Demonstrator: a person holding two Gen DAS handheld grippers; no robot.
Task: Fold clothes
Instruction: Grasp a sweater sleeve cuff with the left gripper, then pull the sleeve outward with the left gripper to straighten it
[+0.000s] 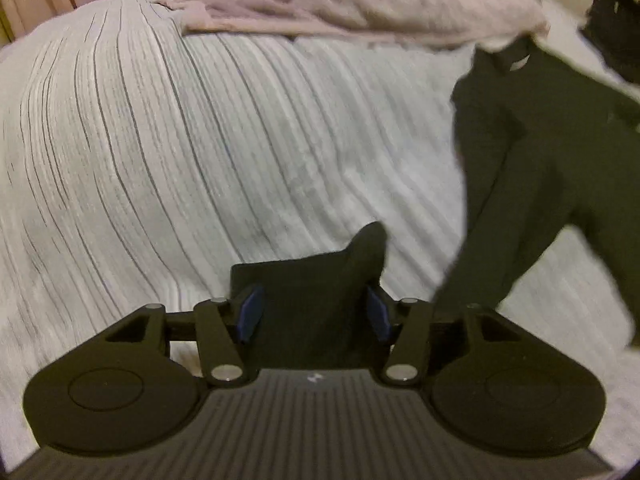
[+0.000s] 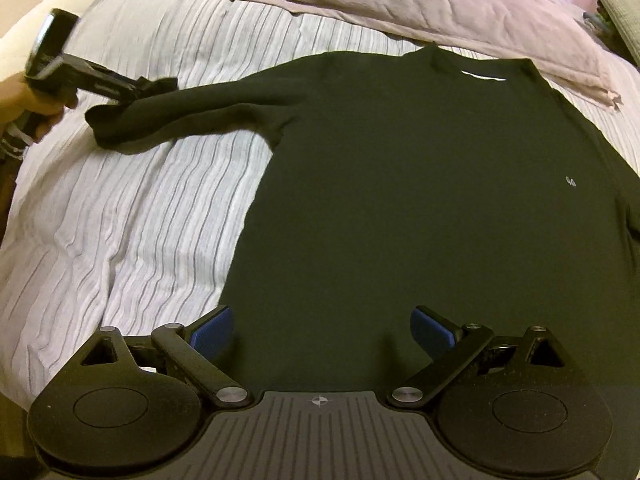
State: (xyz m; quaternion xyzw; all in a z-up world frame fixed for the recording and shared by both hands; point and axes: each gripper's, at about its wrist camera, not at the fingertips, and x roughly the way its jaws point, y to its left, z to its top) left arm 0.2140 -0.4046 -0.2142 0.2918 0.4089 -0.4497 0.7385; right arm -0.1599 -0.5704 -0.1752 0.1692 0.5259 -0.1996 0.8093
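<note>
Dim, blurry (fisheye-warped edges)

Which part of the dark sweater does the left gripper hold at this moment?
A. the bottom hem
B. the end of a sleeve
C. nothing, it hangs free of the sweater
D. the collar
B: in the right wrist view the left gripper is at the end of the sleeve, which stretches out sideways from the sweater lying on the bed; the left wrist view shows dark cloth between its fingers.
</note>
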